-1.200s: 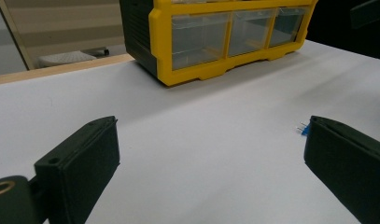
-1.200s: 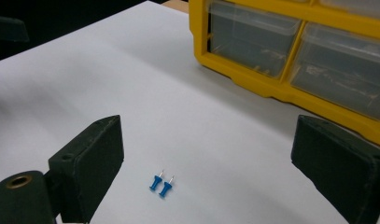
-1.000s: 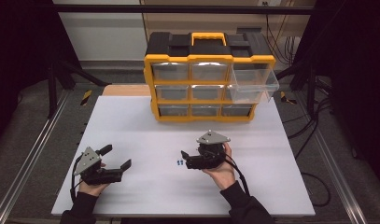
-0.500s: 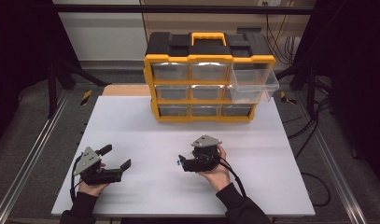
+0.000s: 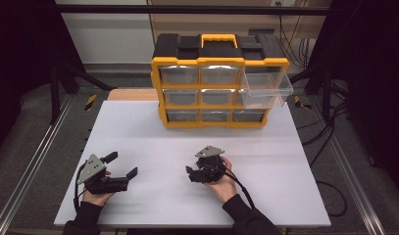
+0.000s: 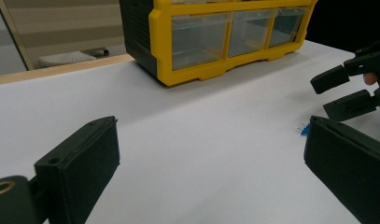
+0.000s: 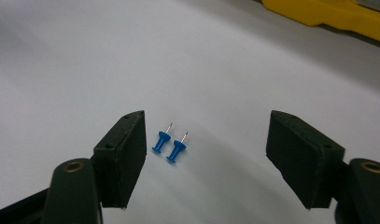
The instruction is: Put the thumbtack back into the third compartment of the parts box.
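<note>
Right gripper view: right gripper (image 7: 206, 156) spread and closing around two blue pushpins (image 7: 169, 145) near counter's (image 7: 225, 70) front edge, likely nudging one away.

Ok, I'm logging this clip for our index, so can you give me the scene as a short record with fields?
Surface: white table
Work in hand: right tongs lowered over two blue push pins, their jaws just closing, pins between them but untouched
Pins: lying side by side, nearer one jaw, needles pointing away from the camera
Left tongs: open, holding nothing, low over the table
Storage: yellow and black drawer organizer at the far edge
Drawers: upper right clear drawer pulled out, the others shut
</note>
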The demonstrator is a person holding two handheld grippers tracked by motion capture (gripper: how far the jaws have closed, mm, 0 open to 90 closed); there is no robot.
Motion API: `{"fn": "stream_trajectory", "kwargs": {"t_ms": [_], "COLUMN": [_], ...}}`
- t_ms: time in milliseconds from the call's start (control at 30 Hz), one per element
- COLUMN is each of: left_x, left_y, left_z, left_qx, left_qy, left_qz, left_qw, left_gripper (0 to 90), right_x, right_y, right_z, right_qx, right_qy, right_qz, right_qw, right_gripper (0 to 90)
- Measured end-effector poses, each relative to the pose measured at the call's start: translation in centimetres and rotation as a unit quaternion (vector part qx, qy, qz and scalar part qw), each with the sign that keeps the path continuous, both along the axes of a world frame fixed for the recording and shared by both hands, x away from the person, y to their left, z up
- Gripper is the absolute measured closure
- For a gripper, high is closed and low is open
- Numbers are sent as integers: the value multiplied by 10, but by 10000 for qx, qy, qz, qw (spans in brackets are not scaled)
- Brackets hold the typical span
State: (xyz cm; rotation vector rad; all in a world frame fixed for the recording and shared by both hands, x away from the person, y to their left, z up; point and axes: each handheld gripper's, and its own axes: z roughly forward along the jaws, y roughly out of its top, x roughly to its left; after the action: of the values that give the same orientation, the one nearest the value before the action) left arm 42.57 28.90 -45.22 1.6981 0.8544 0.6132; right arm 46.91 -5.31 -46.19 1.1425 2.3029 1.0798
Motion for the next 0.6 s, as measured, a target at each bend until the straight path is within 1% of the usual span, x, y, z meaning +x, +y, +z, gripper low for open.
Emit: {"fn": "stream_trajectory", "kwargs": {"t_ms": [133, 200, 233, 367, 600], "left_x": [0, 0, 0, 0, 0], "left_y": [0, 0, 0, 0, 0], "left_z": [0, 0, 0, 0, 0], "left_qx": [-10, -12, -8, 3, -11], "left_qy": [3, 3, 6, -7, 3], "left_qz": [4, 3, 3, -5, 5], "left_qw": [10000, 10000, 10000, 10000, 10000], "left_gripper": [31, 31, 31, 31, 31], "right_x": [1, 1, 1, 1, 2], "right_y": [2, 4, 4, 6, 9], "right_z": [-4, -5, -6, -8, -11], "right_qx": [-41, -59, -75, -134, -155], "right_qy": [13, 85, 86, 93, 158], "right_qz": [7, 0, -16, 45, 35], "right_qw": [10000, 9999, 9999, 9999, 9998], "right_gripper": [350, 365, 373, 410, 504]}}
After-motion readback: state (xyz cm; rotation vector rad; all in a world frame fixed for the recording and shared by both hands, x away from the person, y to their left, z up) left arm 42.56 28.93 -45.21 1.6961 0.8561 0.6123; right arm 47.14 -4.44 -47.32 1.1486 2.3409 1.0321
